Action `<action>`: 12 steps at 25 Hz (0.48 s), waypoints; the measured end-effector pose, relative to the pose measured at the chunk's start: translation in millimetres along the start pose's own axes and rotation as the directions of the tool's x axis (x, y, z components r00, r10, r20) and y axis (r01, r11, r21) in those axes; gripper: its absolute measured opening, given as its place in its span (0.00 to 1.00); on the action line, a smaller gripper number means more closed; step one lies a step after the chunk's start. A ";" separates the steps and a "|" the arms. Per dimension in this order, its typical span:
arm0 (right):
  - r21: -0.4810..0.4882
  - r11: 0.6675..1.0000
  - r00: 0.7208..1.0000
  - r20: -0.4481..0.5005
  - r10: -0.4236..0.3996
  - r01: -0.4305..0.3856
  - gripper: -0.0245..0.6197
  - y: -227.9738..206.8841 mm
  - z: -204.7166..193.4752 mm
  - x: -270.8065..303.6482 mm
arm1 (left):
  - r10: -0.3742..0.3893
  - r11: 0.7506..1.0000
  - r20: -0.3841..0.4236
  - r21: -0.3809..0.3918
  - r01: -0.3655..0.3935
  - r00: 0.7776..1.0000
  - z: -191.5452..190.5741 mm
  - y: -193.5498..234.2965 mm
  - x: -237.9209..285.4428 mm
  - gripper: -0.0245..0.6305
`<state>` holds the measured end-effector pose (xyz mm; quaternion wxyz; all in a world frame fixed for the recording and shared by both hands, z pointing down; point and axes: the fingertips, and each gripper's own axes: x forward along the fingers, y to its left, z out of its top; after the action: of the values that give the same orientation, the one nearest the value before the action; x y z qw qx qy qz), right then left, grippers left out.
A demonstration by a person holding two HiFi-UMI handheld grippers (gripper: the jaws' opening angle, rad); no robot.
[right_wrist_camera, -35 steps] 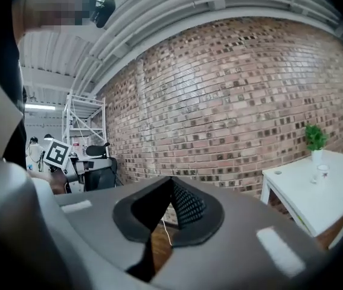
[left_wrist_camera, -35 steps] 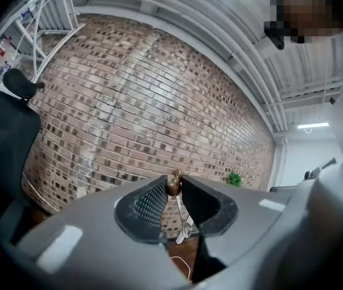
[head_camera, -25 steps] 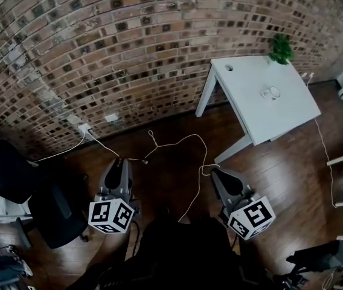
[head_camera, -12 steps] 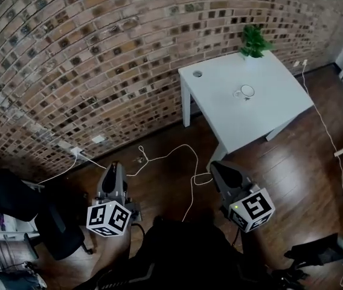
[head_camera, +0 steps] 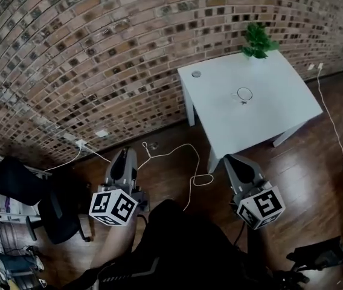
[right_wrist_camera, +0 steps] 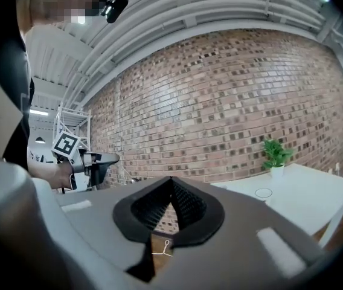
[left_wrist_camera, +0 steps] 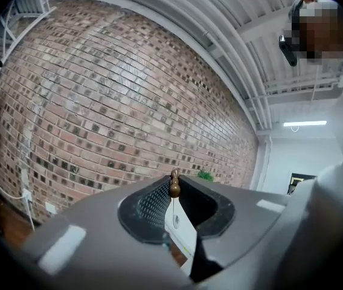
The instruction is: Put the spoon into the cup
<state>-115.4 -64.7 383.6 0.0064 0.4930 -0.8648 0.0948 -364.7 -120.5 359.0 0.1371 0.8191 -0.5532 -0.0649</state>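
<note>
Left claw (left_wrist_camera: 175, 177) pinching brown-tipped spoon (left_wrist_camera: 174, 188), cup (head_camera: 244, 93) on white table (head_camera: 274, 116)

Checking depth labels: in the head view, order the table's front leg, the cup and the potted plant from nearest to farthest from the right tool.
1. The table's front leg, just beside the right tool.
2. The cup, mid-table.
3. The potted plant, at the table's far edge by the wall.
</note>
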 end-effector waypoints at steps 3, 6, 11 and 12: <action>0.018 0.999 0.999 0.019 -0.032 0.032 0.05 -23.2 2.7 2.7 | -0.022 1.000 -0.035 -0.002 0.022 0.999 -6.1 -10.8 21.2 0.09; 0.017 0.998 0.998 0.003 -0.065 0.065 0.05 -58.1 3.6 10.3 | -0.048 0.999 -0.044 -0.014 0.048 0.998 -16.0 -19.7 56.9 0.09; 0.018 0.994 0.994 -0.005 -0.110 0.110 0.05 -93.4 20.5 32.8 | -0.094 0.995 -0.068 -0.033 0.092 0.993 -22.9 -16.0 120.2 0.09; 0.004 0.993 0.993 -0.012 -0.117 0.117 0.05 -99.4 24.3 35.4 | -0.106 0.994 -0.068 -0.039 0.104 0.992 -22.2 -18.3 130.6 0.09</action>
<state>-46.7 -148.3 379.1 0.0159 0.5423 -0.8342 0.0990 -293.2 -231.4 380.7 0.1671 0.8463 -0.5030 -0.0531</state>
